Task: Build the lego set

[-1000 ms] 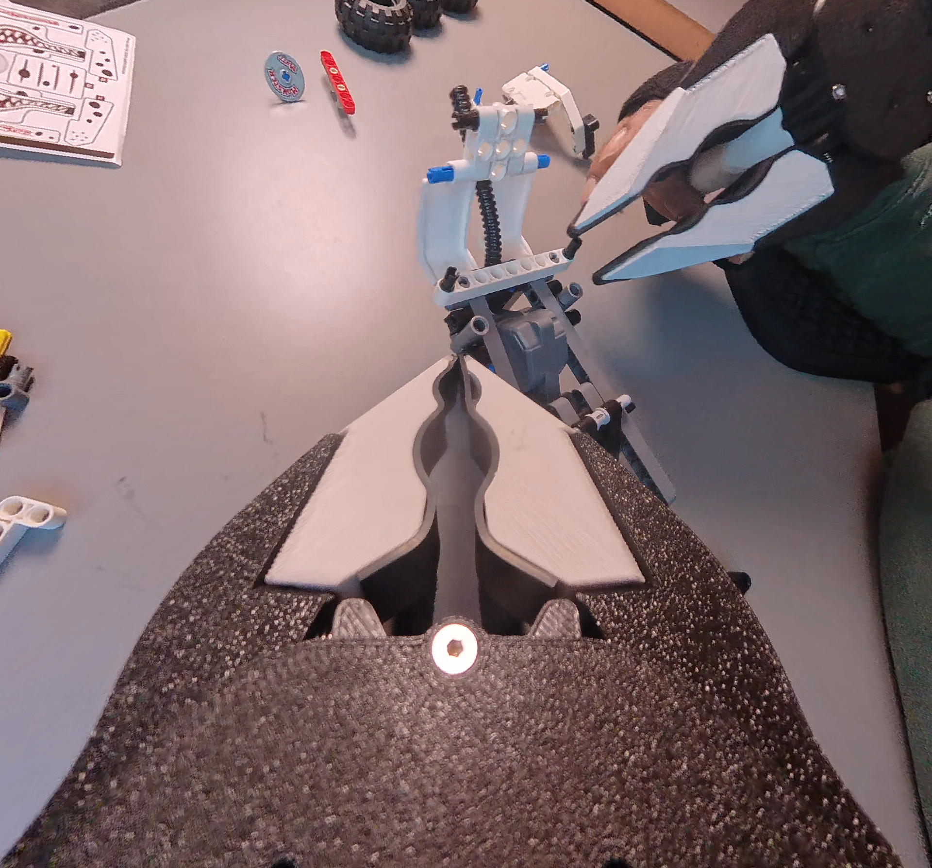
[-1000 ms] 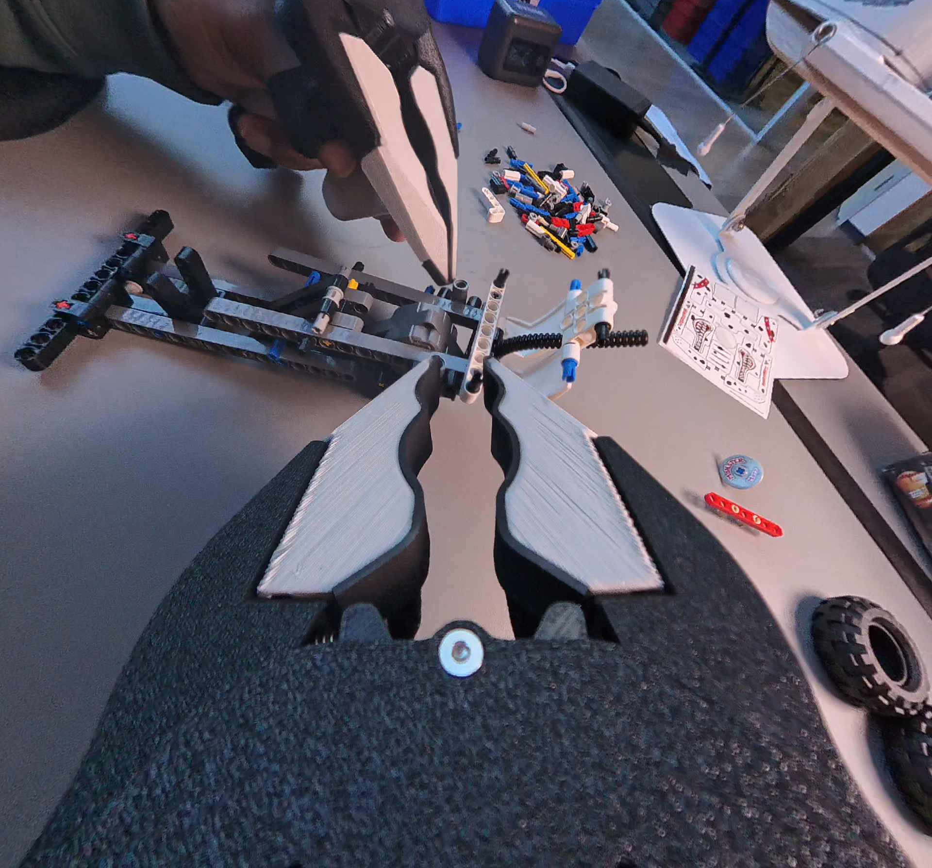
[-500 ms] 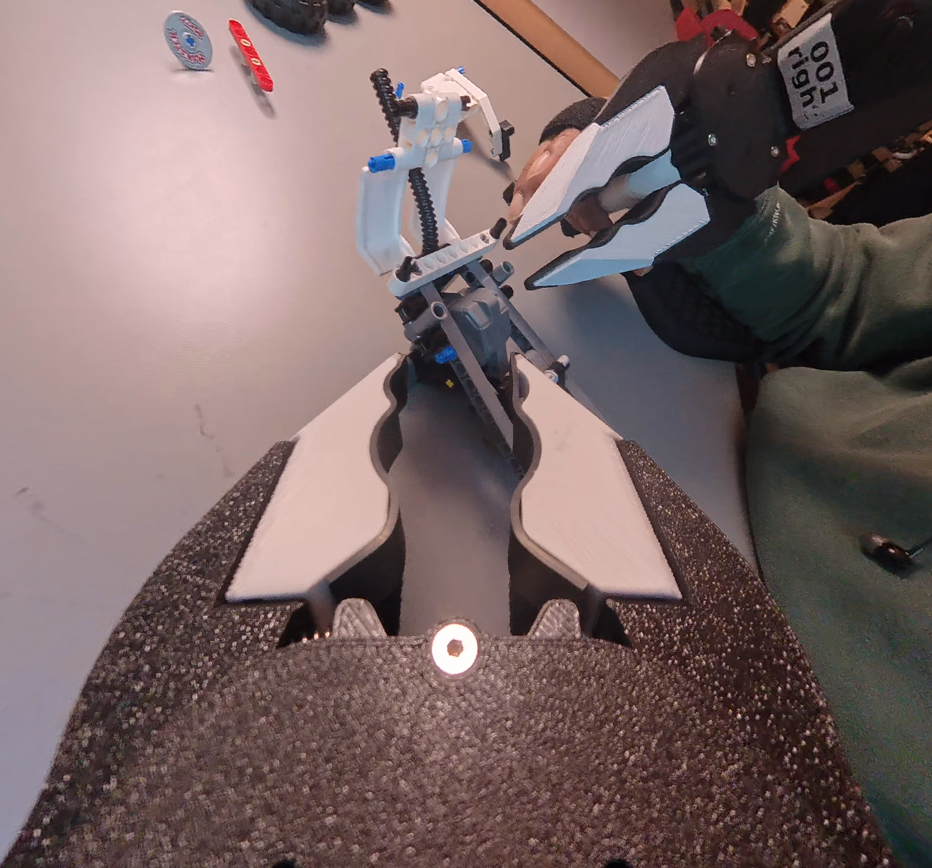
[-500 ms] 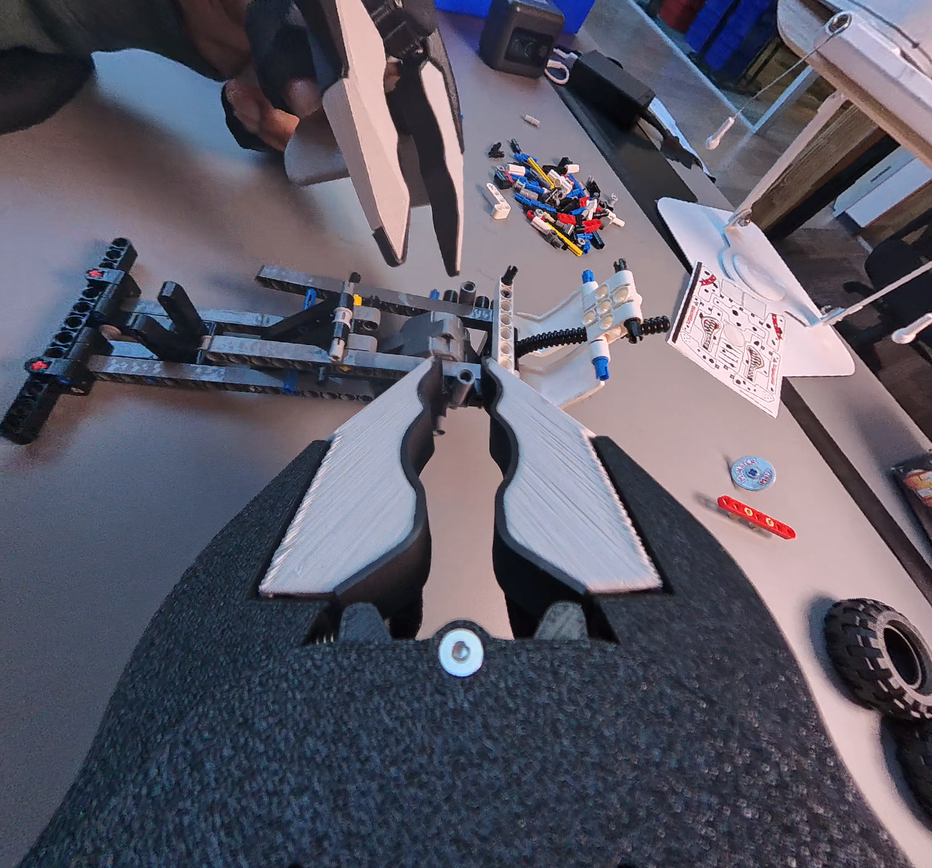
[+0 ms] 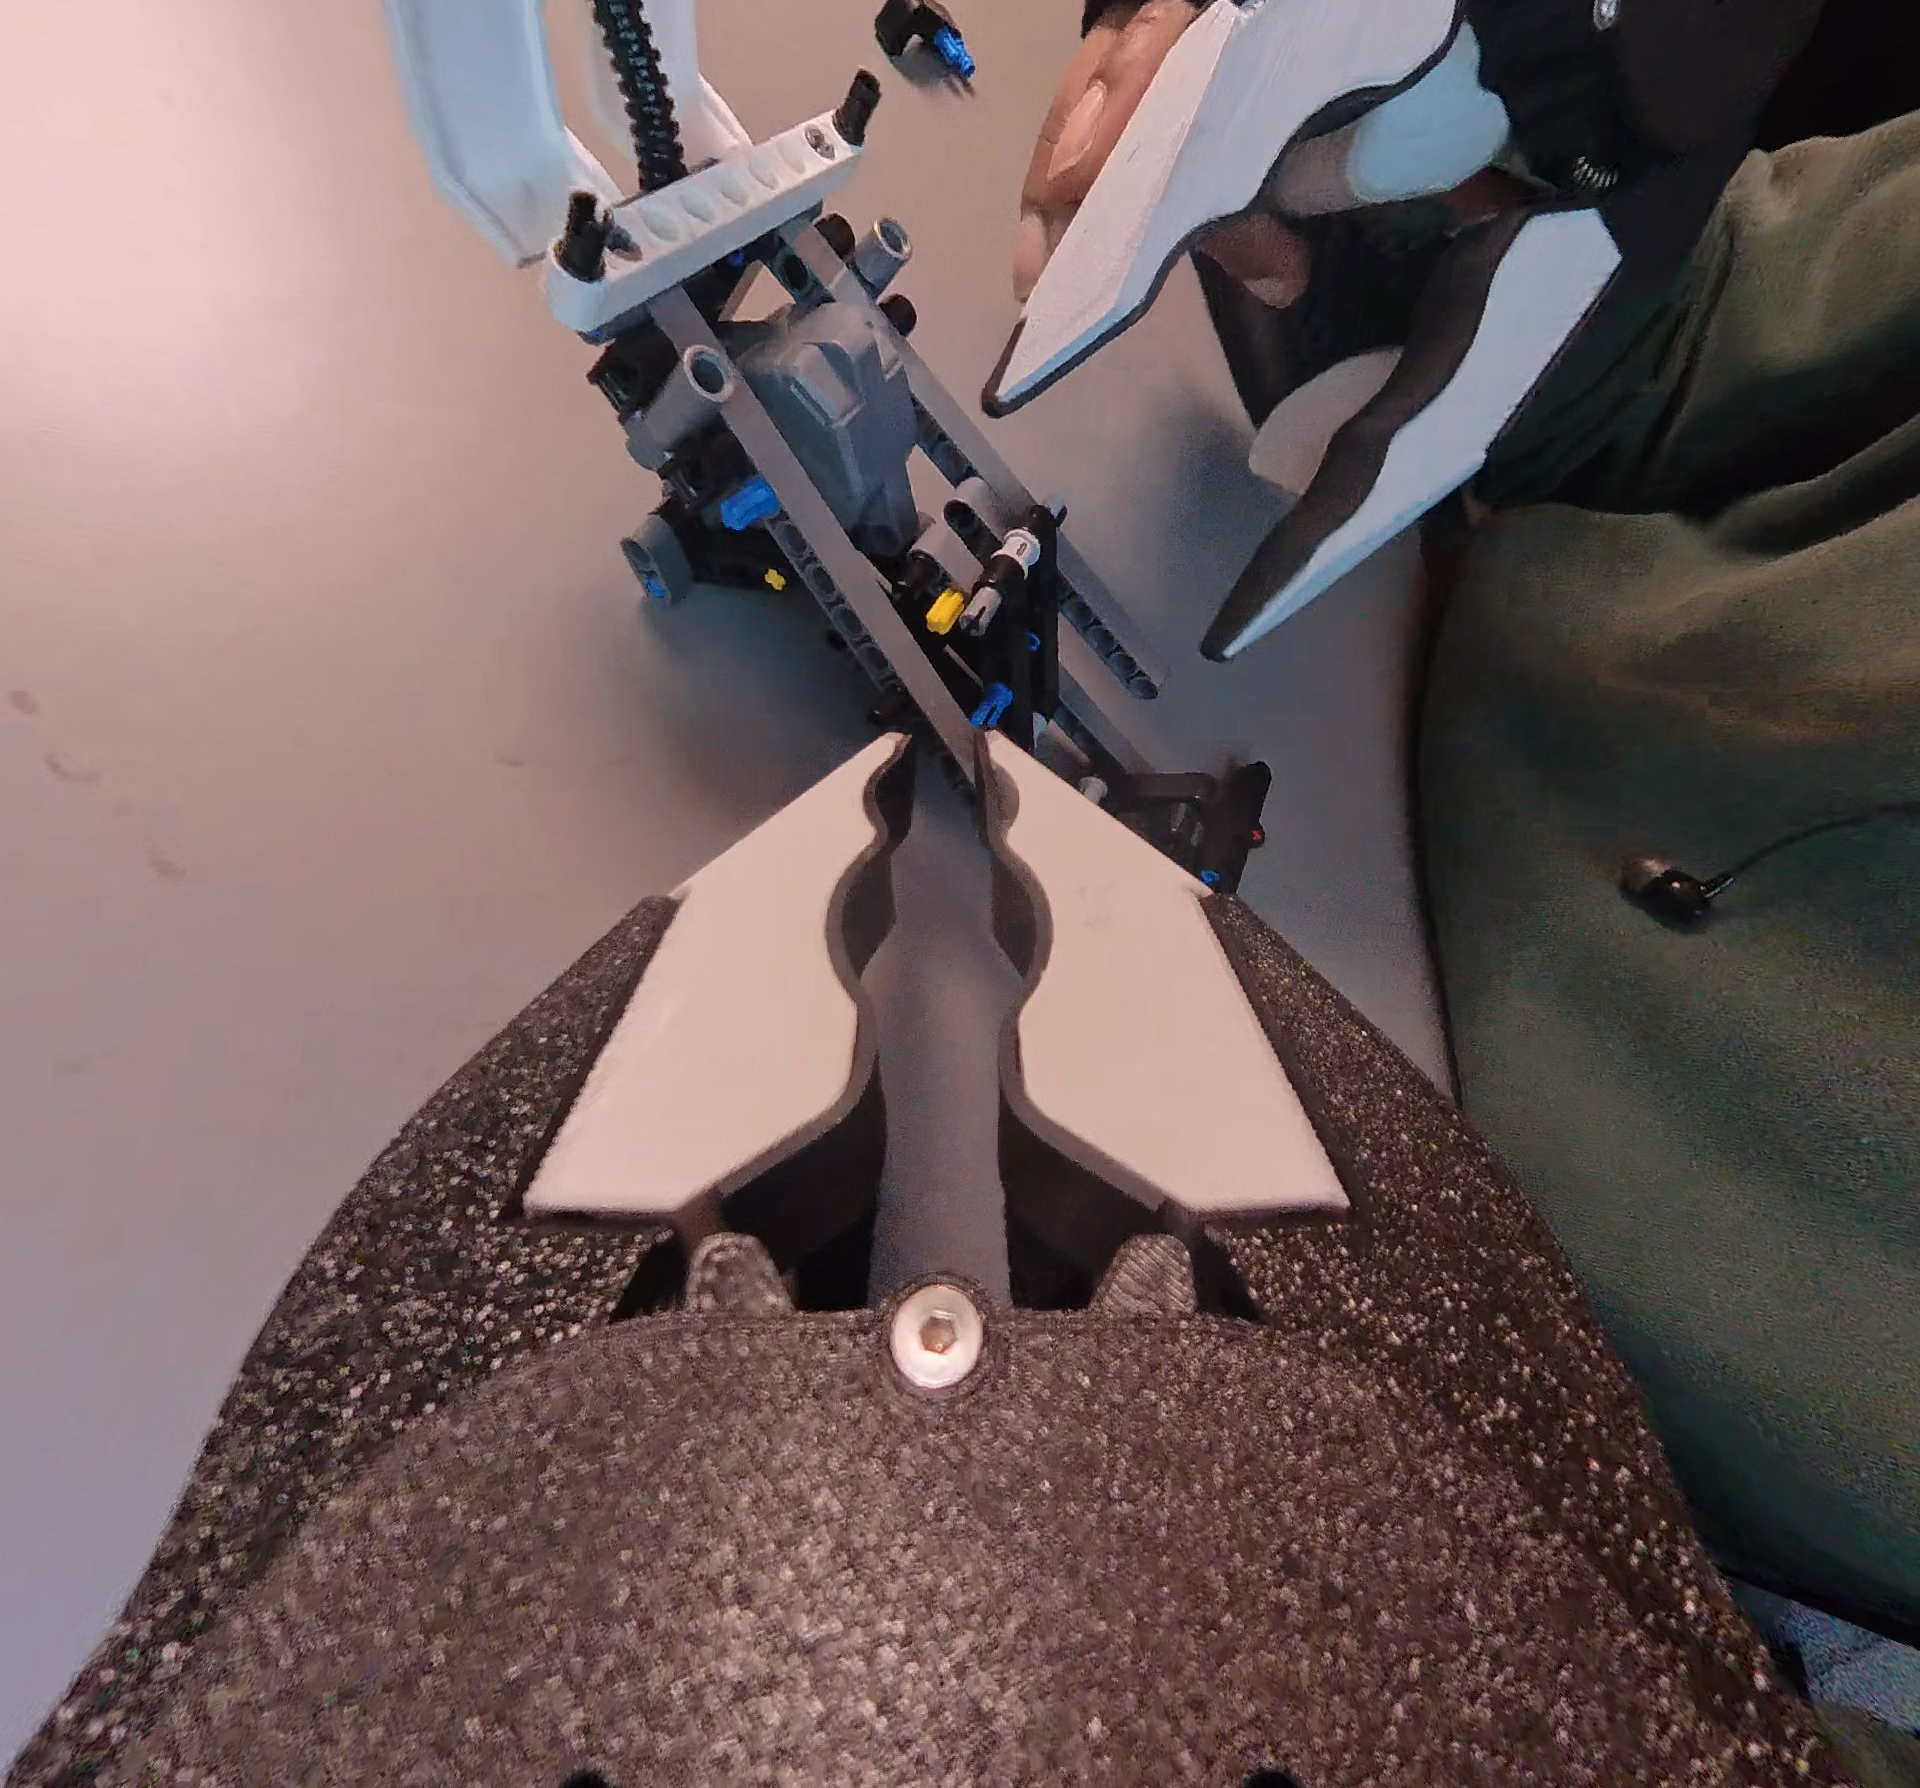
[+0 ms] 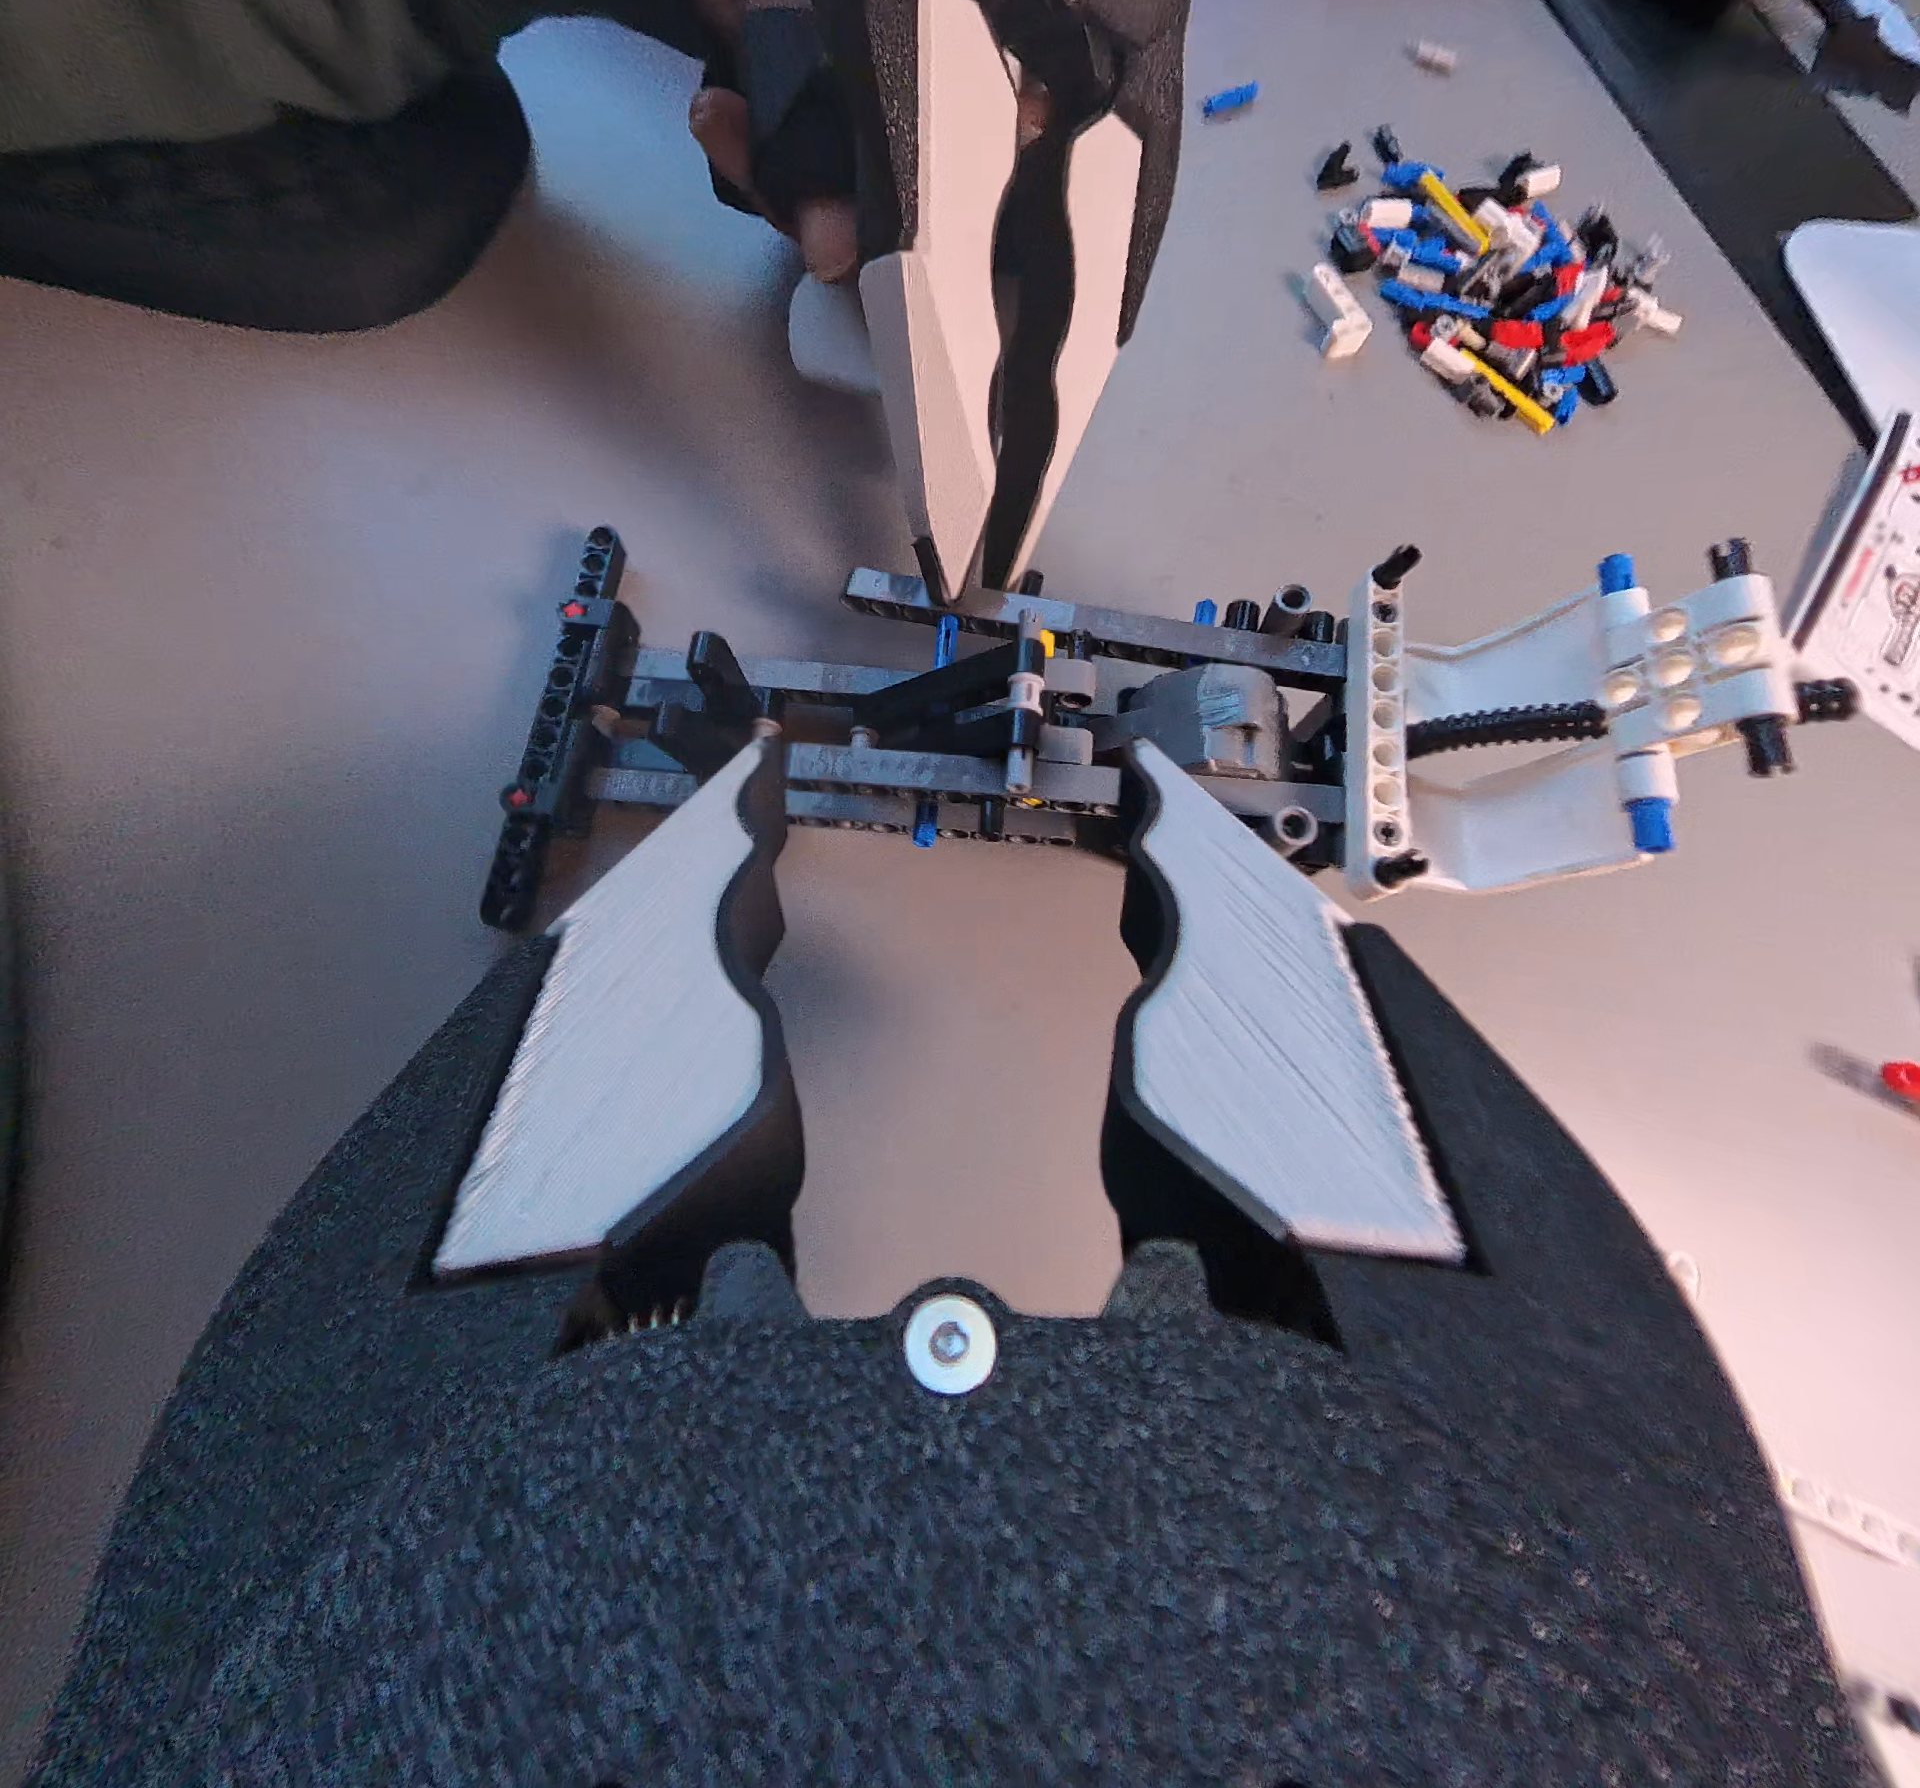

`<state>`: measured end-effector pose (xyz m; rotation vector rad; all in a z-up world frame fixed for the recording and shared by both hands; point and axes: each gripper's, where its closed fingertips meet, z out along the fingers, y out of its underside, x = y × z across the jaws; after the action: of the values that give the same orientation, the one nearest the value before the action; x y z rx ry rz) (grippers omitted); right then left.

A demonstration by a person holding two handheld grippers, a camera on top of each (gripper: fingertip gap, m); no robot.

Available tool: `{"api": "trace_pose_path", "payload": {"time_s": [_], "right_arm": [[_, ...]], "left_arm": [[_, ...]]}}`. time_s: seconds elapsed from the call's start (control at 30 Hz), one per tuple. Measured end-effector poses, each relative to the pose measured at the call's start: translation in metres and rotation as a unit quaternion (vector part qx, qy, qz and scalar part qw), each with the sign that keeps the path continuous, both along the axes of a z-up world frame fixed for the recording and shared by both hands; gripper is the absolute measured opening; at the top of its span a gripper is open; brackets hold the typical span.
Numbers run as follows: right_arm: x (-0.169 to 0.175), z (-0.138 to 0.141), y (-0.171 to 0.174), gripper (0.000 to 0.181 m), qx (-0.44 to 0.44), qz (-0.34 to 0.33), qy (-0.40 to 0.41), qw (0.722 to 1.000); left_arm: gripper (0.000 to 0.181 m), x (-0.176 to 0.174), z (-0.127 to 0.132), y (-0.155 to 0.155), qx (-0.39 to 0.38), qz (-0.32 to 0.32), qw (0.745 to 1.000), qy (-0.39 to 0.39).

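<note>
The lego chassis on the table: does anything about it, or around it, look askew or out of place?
Nothing looks broken. The lego chassis lies flat on the table, its long beams parallel. One small black and blue connector lies loose beside its white front, apart from the pile of spare parts.

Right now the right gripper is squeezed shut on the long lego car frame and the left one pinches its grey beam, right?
Not quite. The right gripper is wide open, its fingers spread in front of the lego frame, as the right wrist view shows. The left gripper does pinch the grey beam.
</note>
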<state>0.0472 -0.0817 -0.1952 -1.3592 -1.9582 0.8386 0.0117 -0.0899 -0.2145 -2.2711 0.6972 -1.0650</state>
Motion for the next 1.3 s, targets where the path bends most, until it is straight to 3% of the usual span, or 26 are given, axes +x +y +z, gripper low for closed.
{"api": "trace_pose_path", "payload": {"time_s": [0.1, 0.27, 0.33, 0.37, 0.5, 0.63, 0.7, 0.8, 0.87, 0.97, 1.1, 1.17, 1.3], "right_arm": [[0.009, -0.011, 0.006, 0.081, 0.029, -0.087, -0.044, 0.995], [0.03, -0.024, 0.023, 0.078, 0.012, -0.222, -0.065, 0.973], [0.032, -0.027, 0.022, 0.063, -0.011, -0.218, -0.064, 0.974], [0.032, -0.027, 0.025, 0.045, -0.017, -0.215, -0.06, 0.975], [0.031, -0.027, 0.032, 0.041, -0.022, -0.128, -0.073, 0.989], [0.03, -0.026, 0.046, 0.04, 0.003, 0.032, -0.074, 0.997], [0.031, -0.027, 0.049, 0.039, -0.021, 0.105, -0.091, 0.99], [0.026, -0.027, 0.052, 0.037, -0.012, 0.19, -0.113, 0.975], [0.022, -0.027, 0.049, 0.037, 0.011, 0.233, -0.135, 0.963], [0.018, -0.027, 0.034, 0.036, 0.033, 0.293, -0.155, 0.943], [0.012, -0.027, 0.024, 0.036, 0.034, 0.322, -0.156, 0.933], [0.009, -0.028, 0.026, 0.035, 0.021, 0.313, -0.154, 0.937], [-0.01, -0.024, 0.059, 0.031, 0.01, 0.189, -0.115, 0.975]], "left_arm": [[0.008, 0.012, 0.001, 0.003, -0.002, 0.006, 1.0, -0.002], [0.004, 0.029, 0.002, 0.01, 0.002, 0.028, 1.0, 0.003], [0.004, 0.036, 0.002, 0.011, 0.006, 0.031, 0.999, 0.005], [0.004, 0.042, 0.002, 0.009, 0.007, 0.022, 1.0, 0.001], [0.011, 0.042, 0.007, -0.001, 0.023, -0.012, 1.0, 0.003], [0.03, 0.003, 0.027, 0.007, 0.079, 0.018, 0.997, 0.015], [0.042, -0.027, 0.033, 0.018, 0.123, 0.062, 0.99, 0.026], [0.075, -0.056, 0.034, 0.034, 0.162, 0.113, 0.98, 0.016], [0.095, -0.052, 0.026, 0.035, 0.174, 0.099, 0.98, 0.019], [0.11, -0.035, 0.011, 0.034, 0.189, 0.054, 0.979, 0.054], [0.106, -0.008, 0.008, 0.025, 0.204, -0.01, 0.977, 0.057], [0.098, -0.009, 0.001, 0.029, 0.208, -0.003, 0.974, 0.086], [0.089, -0.028, -0.002, 0.041, 0.154, 0.075, 0.981, 0.093]]}}
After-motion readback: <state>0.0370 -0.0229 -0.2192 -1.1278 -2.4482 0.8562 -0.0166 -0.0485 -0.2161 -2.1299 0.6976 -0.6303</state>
